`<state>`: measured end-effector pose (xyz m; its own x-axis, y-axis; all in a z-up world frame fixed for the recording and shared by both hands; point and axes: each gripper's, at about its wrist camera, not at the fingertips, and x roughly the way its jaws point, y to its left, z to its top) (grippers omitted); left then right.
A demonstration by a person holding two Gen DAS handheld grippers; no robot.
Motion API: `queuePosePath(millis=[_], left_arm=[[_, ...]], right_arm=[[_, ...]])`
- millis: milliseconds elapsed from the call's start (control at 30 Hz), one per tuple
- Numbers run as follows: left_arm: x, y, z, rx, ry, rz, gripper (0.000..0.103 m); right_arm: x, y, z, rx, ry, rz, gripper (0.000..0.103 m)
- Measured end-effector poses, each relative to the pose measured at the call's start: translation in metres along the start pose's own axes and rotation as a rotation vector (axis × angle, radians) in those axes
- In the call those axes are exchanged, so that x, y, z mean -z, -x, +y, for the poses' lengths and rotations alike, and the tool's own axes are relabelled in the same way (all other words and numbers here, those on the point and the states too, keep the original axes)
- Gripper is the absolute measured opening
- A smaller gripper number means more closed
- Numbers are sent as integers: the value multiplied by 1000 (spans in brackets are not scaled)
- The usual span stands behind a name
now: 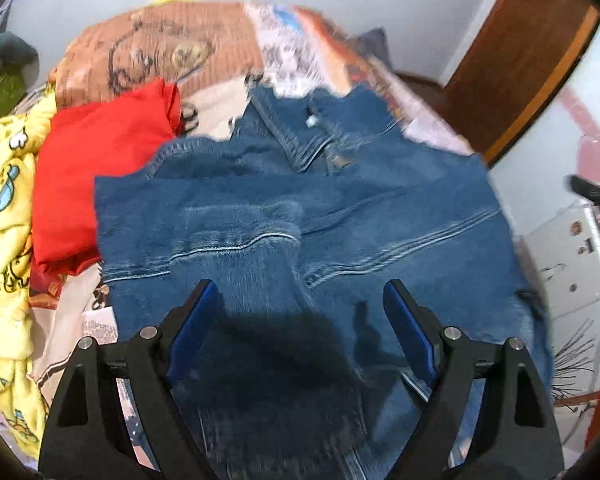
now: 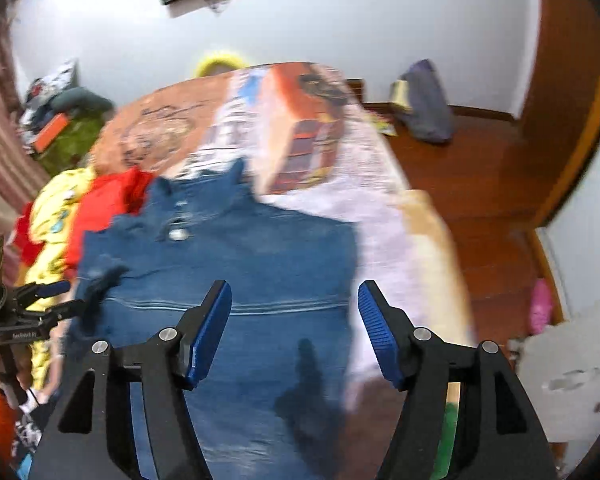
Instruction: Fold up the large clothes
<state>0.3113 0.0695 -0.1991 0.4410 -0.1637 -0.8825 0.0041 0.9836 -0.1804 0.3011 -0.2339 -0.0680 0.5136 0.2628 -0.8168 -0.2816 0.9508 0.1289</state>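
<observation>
A blue denim garment (image 1: 300, 216) lies spread on the bed, collar and buttons at the far end; it also shows in the right wrist view (image 2: 236, 256). My left gripper (image 1: 300, 292) is open and empty, hovering over the near part of the denim. My right gripper (image 2: 294, 294) is open and empty above the denim's right side. The left gripper (image 2: 62, 296) shows at the left edge of the right wrist view, jaws apart by the denim's left edge. Both views are motion-blurred.
A red garment (image 1: 96, 168) and a yellow printed garment (image 1: 8, 208) lie left of the denim. The bed (image 2: 384, 216) has a patterned orange and white cover. Wooden floor (image 2: 480, 184) with a grey bag (image 2: 424, 100) is at the right. A wooden door frame (image 1: 528, 56) stands at the right.
</observation>
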Motion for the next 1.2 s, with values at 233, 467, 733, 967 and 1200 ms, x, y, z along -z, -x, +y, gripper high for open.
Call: queuePosePath(millis=[233, 467, 733, 967, 1200], left_arm=[[-5, -32, 7, -63, 40, 23, 69], [-21, 1, 5, -88, -27, -81, 18], [5, 60, 36, -15, -9, -184, 18], [59, 38, 68, -13, 26, -29, 26], [97, 24, 98, -32, 122, 52, 37]], right_arm=[[28, -24, -39, 11, -40, 85, 67], [68, -70, -41, -71, -103, 219, 67], [79, -82, -13, -70, -17, 240, 68], [82, -84, -19, -84, -54, 234, 68], [87, -83, -15, -58, -47, 224, 71]])
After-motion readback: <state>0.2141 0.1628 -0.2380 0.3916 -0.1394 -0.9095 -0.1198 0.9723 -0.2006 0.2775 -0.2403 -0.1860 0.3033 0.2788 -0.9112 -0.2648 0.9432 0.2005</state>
